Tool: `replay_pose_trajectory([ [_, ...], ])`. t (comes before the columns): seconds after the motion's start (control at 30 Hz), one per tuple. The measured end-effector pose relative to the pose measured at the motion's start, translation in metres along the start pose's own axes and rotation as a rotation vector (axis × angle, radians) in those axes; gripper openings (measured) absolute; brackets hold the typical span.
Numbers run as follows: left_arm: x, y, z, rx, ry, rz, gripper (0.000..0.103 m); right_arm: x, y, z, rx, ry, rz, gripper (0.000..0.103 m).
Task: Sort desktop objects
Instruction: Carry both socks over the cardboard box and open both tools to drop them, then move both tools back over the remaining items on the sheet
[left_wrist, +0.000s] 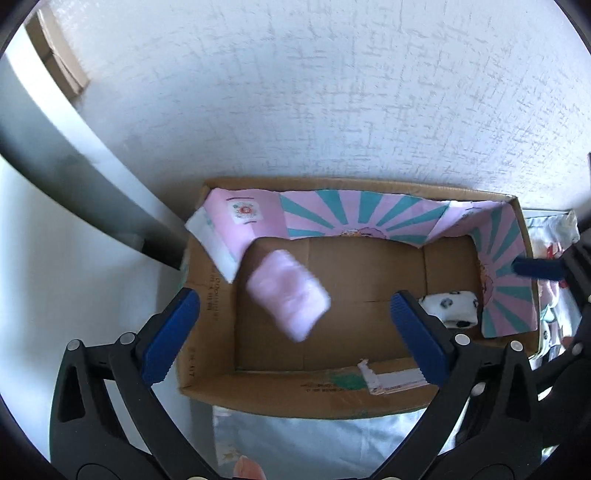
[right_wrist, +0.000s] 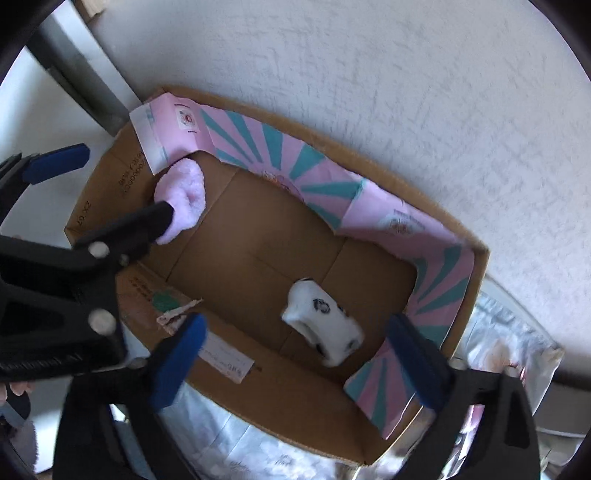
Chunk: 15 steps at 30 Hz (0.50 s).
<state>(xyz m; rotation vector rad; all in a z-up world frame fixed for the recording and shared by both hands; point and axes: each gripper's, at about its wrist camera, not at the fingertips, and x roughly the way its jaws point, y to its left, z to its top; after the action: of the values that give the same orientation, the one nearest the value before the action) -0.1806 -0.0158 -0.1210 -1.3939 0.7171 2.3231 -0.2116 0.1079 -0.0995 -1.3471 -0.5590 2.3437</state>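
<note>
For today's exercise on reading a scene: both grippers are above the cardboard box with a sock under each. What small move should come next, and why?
Probably lift both grippers up and back out of the cardboard box. The left gripper and right gripper stand open with nothing pressed between the pads, while the pink sock and the white spotted sock are already inside the box, so these two look sorted.
</note>
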Motion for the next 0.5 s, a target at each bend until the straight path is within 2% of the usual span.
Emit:
replay_pose_trajectory([
  [0.1, -0.005, 0.005, 0.000, 0.008, -0.025, 0.001, 0.103, -0.007, -0.006, -0.006, -0.011, -0.035, -0.030, 0.102],
  [0.27, -0.006, 0.014, 0.000, -0.033, -0.033, -0.036, 0.103, -0.017, -0.010, -0.005, 0.003, -0.061, -0.002, 0.102],
  [0.37, -0.007, 0.017, 0.000, -0.063, -0.023, -0.064, 0.103, -0.022, -0.001, -0.017, 0.018, -0.104, -0.020, 0.102],
  [0.43, -0.014, 0.019, 0.001, -0.088, -0.008, -0.091, 0.103, -0.034, 0.003, -0.002, 0.011, -0.136, -0.032, 0.102],
  [0.5, -0.017, 0.022, 0.001, -0.109, -0.006, -0.103, 0.103, -0.038, 0.002, -0.004, 0.012, -0.152, -0.032, 0.102],
])
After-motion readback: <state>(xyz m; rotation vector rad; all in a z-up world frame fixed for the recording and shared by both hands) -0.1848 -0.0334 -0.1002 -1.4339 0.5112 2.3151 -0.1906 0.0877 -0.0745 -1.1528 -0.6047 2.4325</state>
